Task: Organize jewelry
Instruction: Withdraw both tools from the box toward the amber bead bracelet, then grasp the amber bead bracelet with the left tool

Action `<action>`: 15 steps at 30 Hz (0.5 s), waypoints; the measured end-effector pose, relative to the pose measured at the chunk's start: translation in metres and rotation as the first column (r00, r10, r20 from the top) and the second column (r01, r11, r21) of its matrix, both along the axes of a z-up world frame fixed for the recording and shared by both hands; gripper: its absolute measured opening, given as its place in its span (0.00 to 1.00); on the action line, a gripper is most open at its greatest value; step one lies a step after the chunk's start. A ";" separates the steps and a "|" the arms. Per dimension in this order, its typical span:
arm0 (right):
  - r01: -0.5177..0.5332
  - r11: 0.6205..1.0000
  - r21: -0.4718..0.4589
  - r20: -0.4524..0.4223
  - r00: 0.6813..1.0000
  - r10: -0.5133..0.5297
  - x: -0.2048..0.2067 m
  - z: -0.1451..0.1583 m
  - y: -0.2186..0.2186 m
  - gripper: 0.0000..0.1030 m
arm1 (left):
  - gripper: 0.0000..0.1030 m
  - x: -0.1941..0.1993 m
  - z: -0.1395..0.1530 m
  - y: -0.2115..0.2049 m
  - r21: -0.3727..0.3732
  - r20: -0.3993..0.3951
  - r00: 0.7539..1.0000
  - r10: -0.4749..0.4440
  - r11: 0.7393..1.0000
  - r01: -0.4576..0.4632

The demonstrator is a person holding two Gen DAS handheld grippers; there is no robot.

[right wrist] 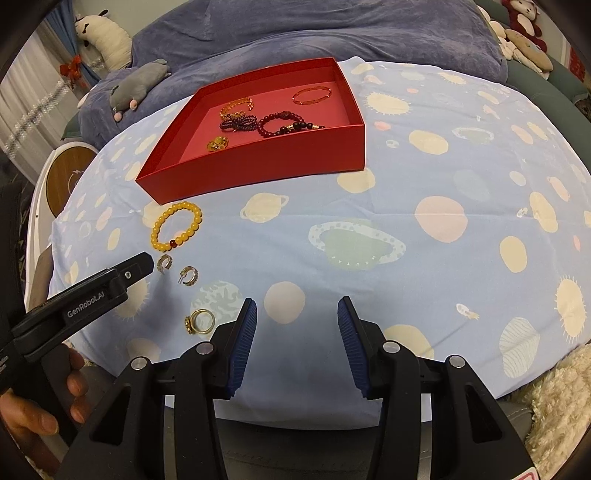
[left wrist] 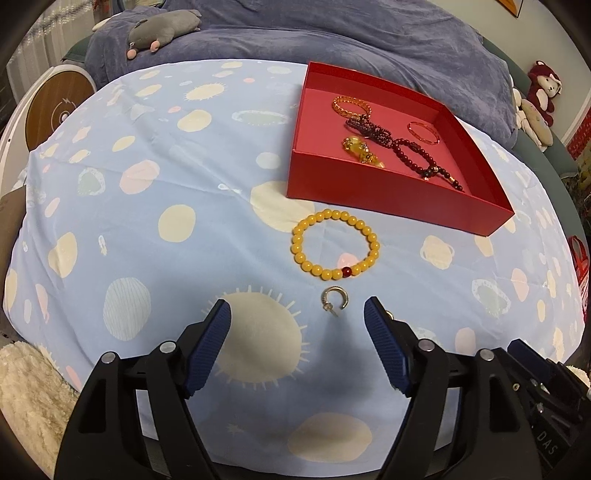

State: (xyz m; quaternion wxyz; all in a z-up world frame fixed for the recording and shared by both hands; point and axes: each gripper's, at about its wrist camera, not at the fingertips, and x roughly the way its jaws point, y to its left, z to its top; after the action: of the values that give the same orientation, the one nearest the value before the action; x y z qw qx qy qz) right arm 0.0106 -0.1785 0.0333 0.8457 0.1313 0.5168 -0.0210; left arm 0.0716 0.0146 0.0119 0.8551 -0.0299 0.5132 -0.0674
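A yellow bead bracelet [left wrist: 335, 247] with one red bead lies on the blue patterned cloth, just in front of the red box [left wrist: 388, 188]. The box holds several bracelets and an amber pendant [left wrist: 364, 152]. A silver hoop earring [left wrist: 335, 301] lies on the cloth between the tips of my left gripper [left wrist: 297, 306], nearer the right finger; the jaws stand wide and do not touch it. In the right wrist view a second hoop earring [right wrist: 189, 276] and a gold ring [right wrist: 201, 320] lie left of my right gripper [right wrist: 297, 302], which is open and holds nothing.
A blue blanket [left wrist: 332, 40] with a grey plush toy [left wrist: 162, 31] lies behind the box. Stuffed toys [left wrist: 541, 99] sit at the far right. A round wooden disc [left wrist: 55, 107] stands at the left, and white fluffy fabric [left wrist: 26, 398] lies at the near corners. A person's hand [right wrist: 40, 402] holds the left gripper.
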 end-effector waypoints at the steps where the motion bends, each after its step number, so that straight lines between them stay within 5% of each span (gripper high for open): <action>1: 0.000 1.000 -0.002 0.001 1.000 0.000 0.000 0.000 0.000 0.44 | 0.69 0.003 0.000 -0.001 -0.001 0.000 1.000 0.005 1.000 -0.005; 7: 0.001 1.000 0.005 -0.005 1.000 -0.001 0.003 -0.001 0.000 0.44 | 0.63 0.023 -0.003 0.001 -0.006 0.005 0.999 0.036 0.999 -0.036; 15: -0.041 0.999 -0.002 -0.015 0.999 0.041 0.009 -0.006 0.011 0.44 | 0.36 0.048 -0.016 -0.005 0.010 -0.011 1.000 0.019 1.000 -0.019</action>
State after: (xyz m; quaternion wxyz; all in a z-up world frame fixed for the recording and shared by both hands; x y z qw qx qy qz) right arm 0.0200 -0.1671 0.0275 0.8423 0.1197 0.5255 -0.0052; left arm 0.1196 0.0096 -0.0039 0.8529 -0.0312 0.5181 -0.0565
